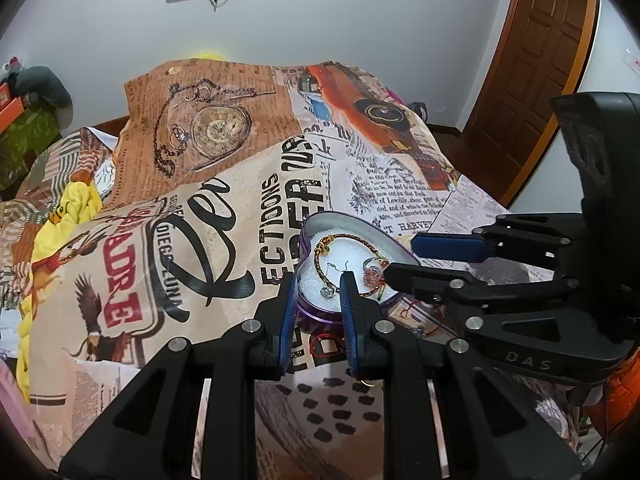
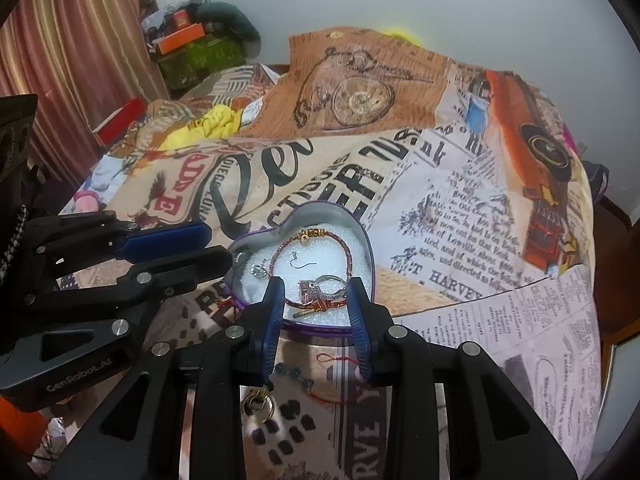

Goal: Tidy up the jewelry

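Right wrist view is showing a heart-shaped tin lying on the bed's printed blanket, already holding a braided bracelet, a stone ring and a hook earring. Outside it, a red cord bracelet and gold hoops are waiting on the blanket. Both the right tongs and the left tongs are hovering released and empty at the tin's near rim. I would be lowering onto a loose piece, pinching only its strand, not the fabric.
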The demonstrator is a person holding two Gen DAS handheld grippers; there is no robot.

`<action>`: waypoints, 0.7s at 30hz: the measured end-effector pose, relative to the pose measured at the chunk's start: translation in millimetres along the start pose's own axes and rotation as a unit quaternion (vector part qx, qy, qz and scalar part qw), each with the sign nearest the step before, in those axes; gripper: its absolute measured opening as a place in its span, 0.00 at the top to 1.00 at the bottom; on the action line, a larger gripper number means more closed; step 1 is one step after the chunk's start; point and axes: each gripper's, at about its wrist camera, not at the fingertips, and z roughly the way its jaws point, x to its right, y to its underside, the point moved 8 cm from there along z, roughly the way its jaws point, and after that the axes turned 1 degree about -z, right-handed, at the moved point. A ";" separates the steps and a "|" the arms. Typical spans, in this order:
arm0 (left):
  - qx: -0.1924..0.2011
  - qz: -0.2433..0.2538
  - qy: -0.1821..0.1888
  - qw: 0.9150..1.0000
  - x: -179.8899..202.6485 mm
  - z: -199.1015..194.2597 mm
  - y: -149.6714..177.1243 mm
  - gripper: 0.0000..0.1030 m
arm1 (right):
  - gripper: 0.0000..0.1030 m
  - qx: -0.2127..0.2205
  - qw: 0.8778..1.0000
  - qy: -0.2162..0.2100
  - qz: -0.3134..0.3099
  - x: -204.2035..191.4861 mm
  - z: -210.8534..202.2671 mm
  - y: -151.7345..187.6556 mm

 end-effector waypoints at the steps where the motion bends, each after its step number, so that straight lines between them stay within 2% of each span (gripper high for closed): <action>1: 0.002 0.000 -0.002 1.000 0.7 -3.6 -0.2 0.78 | 0.70 0.005 1.000 0.005 -0.003 -1.1 -5.8 -0.5; 5: 0.011 0.004 -0.006 1.000 4.0 -18.6 0.4 0.74 | 0.59 0.024 1.000 0.018 -0.006 -2.2 -24.0 -1.7; 8: 0.015 0.007 -0.009 1.000 5.7 -29.1 1.1 0.73 | 0.59 0.033 0.999 0.023 -0.004 -3.6 -36.2 -1.5; 13: 0.023 0.009 -0.014 1.000 7.4 -47.4 6.6 0.65 | 0.59 0.043 0.999 0.030 0.003 -6.4 -53.7 2.7; 21: 0.013 0.012 -0.019 1.000 8.2 -59.9 25.4 0.64 | 0.59 0.033 0.999 0.033 0.012 -13.9 -59.4 24.4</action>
